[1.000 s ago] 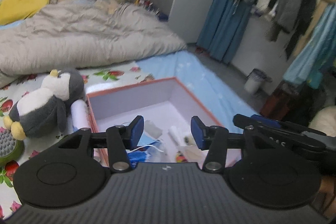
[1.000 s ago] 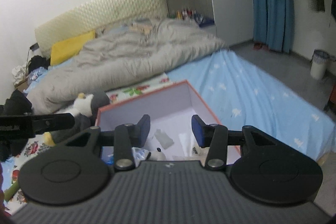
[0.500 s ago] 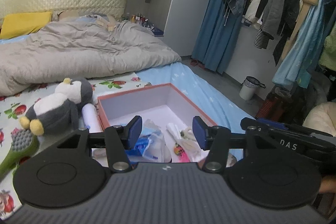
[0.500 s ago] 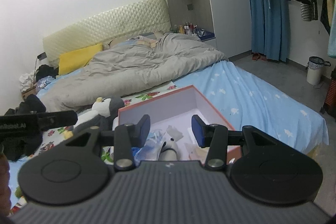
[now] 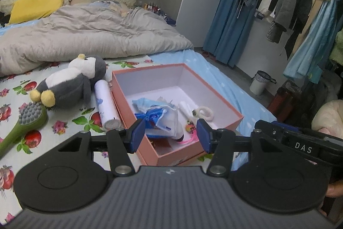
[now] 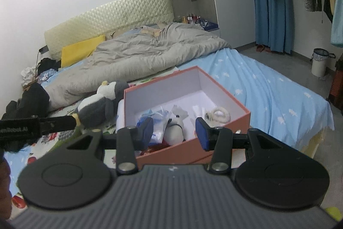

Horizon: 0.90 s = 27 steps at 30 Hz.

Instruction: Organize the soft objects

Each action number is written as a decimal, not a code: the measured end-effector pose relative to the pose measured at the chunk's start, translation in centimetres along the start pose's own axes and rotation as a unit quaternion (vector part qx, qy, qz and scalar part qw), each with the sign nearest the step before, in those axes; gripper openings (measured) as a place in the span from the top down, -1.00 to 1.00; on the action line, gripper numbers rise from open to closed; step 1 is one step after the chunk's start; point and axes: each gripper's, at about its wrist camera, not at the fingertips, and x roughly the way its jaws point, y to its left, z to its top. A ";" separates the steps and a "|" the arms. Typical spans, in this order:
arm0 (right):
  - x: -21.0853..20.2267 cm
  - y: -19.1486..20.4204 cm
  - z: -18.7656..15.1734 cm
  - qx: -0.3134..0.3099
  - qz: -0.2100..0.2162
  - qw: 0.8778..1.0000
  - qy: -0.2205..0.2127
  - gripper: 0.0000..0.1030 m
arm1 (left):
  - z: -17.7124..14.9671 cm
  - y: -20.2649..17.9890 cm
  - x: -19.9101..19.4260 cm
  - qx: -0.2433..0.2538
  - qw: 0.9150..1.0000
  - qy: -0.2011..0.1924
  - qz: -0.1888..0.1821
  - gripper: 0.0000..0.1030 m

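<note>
Resting on the bed: an open pink box (image 5: 216,98) with a white inside is seen on the fruit-print sheet (image 5: 12,89), its near wall just beyond both grippers.
Box contents: a crumpled blue-and-white plastic packet (image 5: 158,117) is held near the left wall; a small white plush (image 6: 176,126) with a dark end lies beside it; a white fuzzy ring (image 5: 204,112) is seen at the right; a pink item (image 5: 189,137) lies at the near edge, too small to be identified.
Left of the box: a white cylindrical tube (image 5: 106,103) is laid along the box's left wall, just beside it.
Plush penguin (image 5: 68,84): it is found outside the box, on its side on the sheet, left of the tube.
Green brush (image 5: 25,123): it is laid near-left of the penguin, bristles up.
Far side: a grey duvet (image 5: 85,33) and a yellow pillow (image 5: 34,9) are seen.
Left gripper (image 5: 169,135): fingers are spread wide, nothing between them, held over the box's near edge.
Right gripper (image 6: 174,131): fingers are likewise spread wide and empty, near the box's near wall.
Floor, right: a small white bin (image 6: 319,61) is seen.
</note>
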 end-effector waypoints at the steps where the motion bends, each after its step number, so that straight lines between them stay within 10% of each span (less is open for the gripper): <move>1: 0.1 0.0 -0.3 0.000 0.000 1.000 0.002 0.09 | -0.2 0.0 0.1 0.001 1.000 0.000 0.001 -0.15; 27: 0.3 -1.6 -3.1 -0.017 0.011 1.000 -0.002 0.09 | -3.6 -0.3 1.2 0.005 1.000 -0.001 0.027 -0.15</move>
